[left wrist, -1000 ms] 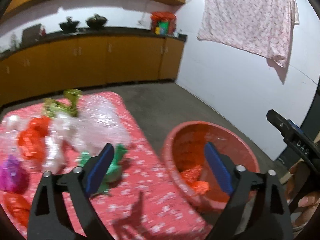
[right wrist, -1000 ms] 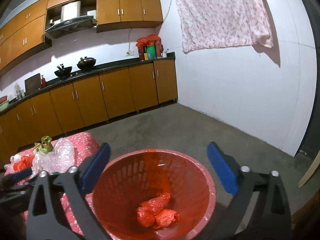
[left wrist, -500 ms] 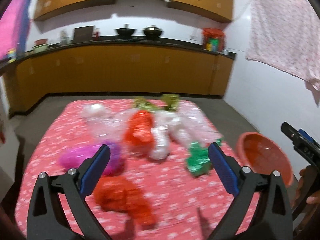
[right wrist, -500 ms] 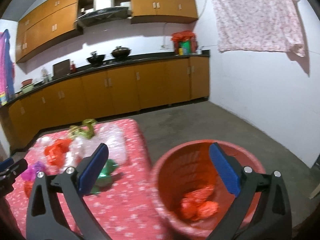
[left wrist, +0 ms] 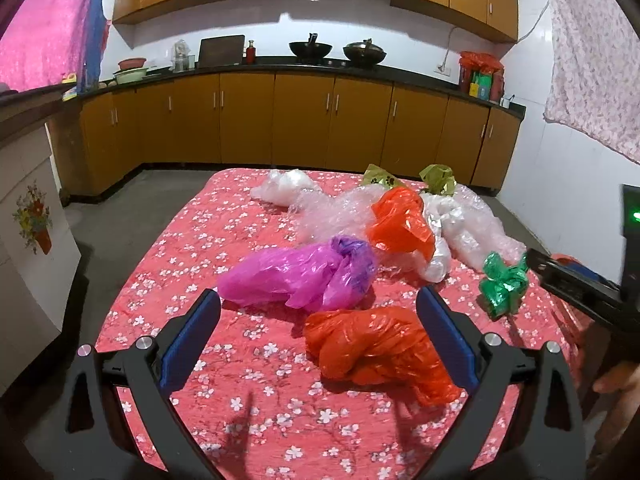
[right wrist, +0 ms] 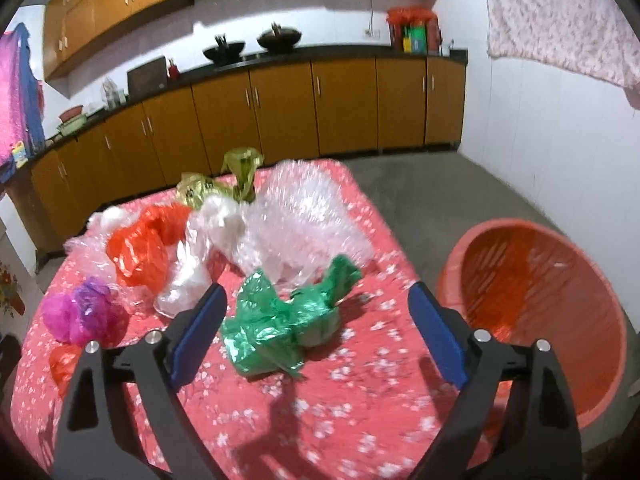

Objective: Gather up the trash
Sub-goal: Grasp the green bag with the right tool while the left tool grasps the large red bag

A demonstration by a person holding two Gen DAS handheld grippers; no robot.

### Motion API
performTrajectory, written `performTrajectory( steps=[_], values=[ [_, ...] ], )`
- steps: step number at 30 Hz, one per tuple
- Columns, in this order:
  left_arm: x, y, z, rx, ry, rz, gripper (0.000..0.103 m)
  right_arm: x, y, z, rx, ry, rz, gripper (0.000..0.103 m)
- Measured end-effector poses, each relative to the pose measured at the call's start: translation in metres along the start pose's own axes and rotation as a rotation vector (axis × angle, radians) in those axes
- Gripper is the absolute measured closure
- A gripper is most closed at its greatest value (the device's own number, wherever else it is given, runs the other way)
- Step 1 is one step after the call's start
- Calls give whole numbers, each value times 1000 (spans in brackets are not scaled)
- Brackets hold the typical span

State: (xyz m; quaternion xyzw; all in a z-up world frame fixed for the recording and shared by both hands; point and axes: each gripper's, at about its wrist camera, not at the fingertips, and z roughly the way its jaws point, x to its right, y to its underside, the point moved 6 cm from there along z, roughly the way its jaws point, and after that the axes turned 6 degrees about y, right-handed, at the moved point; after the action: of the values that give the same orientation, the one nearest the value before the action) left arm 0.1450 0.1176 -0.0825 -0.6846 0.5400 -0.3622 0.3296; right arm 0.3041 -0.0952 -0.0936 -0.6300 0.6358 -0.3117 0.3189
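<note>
Both hand-held grippers open over trash-strewn surface.
Left hand-held gripper jaws spread, empty, crumpled orange plastic bag between tips; magenta plastic bag at 12 o'clock beyond. Right hand-held gripper spread, empty, green foil wrapper just ahead; orange plastic basket at 3 o'clock, off the red floral-cloth surface.

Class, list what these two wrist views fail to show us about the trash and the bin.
- Bin contents: right wrist view, its floor is hidden behind the right gripper and blurred.
- Bin in the left wrist view: almost wholly hidden by the right gripper's body.
- Lower orange bag: cut to a sliver at the left in the right wrist view.
- Bags' contents: not discernible in either view.
</note>
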Motion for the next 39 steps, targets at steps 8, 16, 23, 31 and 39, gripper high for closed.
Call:
performTrajectory(
  steps=[8,16,23,31,39],
  values=[
    [10,7,14,-28,38,5,6,-15,10,41,-136,36,-17,23],
    [26,21,34,-94,54,20,6,-18,18,56,-223,-13,-25,56],
    [27,30,46,-157,64,-2,6,-15,21,49,-213,-42,-35,65],
    [32,42,51,-210,104,-17,29,-3,33,36,-225,-82,-31,64],
    [40,36,44,-188,121,2,40,1,38,24,-213,-105,-44,66]
  ],
)
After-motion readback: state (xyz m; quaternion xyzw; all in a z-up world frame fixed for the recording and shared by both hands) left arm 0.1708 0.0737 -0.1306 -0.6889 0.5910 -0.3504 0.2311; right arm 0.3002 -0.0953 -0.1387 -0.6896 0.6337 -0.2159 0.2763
